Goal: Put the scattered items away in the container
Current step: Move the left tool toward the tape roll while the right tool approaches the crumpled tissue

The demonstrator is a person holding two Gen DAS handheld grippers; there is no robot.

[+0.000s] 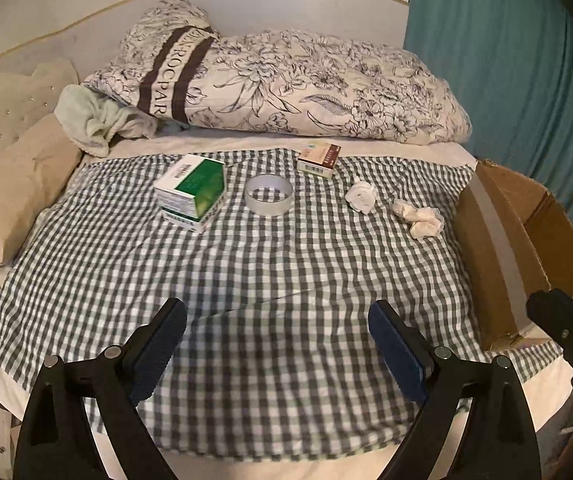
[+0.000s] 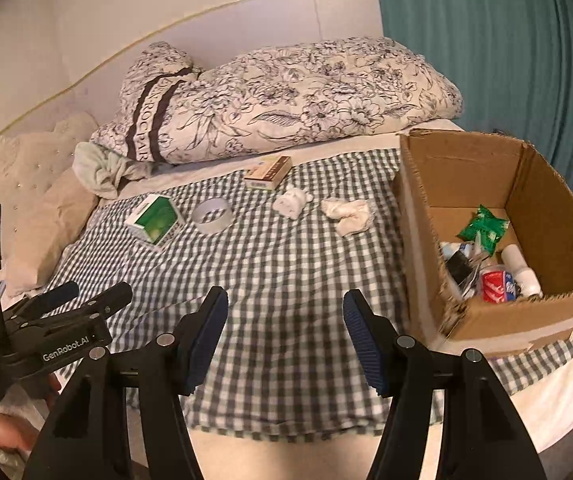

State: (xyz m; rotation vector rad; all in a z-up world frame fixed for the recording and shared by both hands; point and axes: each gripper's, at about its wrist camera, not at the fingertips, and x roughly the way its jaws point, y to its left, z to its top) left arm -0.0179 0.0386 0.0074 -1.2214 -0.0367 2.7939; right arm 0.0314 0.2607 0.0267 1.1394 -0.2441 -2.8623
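In the left wrist view, the left gripper (image 1: 277, 326) hangs over the checked cloth (image 1: 270, 280) spread on the bed, its fingers (image 1: 158, 344) spread wide with nothing between them. Ahead at 11 o'clock lies a green-and-white carton (image 1: 190, 192); just to its right, at 12 o'clock, a roll of clear tape (image 1: 269, 199) stands on its rim. Beyond the tape sits a small brown-and-white box (image 1: 318, 160). At 1 o'clock lie a crumpled white tissue (image 1: 361, 197) and, further right, a second crumpled wad (image 1: 418, 218). The cardboard box (image 1: 498, 248) stands at 3 o'clock on the cloth's edge. A floral duvet (image 1: 286, 80) is bundled at the far side.

In the right wrist view, the right gripper (image 2: 285, 306) also holds nothing, its fingers (image 2: 202, 340) parted over the cloth. The cardboard box sits at 2 o'clock, with a green packet (image 2: 482, 228), a white bottle (image 2: 520, 268) and a red-labelled item (image 2: 494, 286) inside. The left gripper shows at 9 o'clock, held by a hand (image 2: 2, 428).
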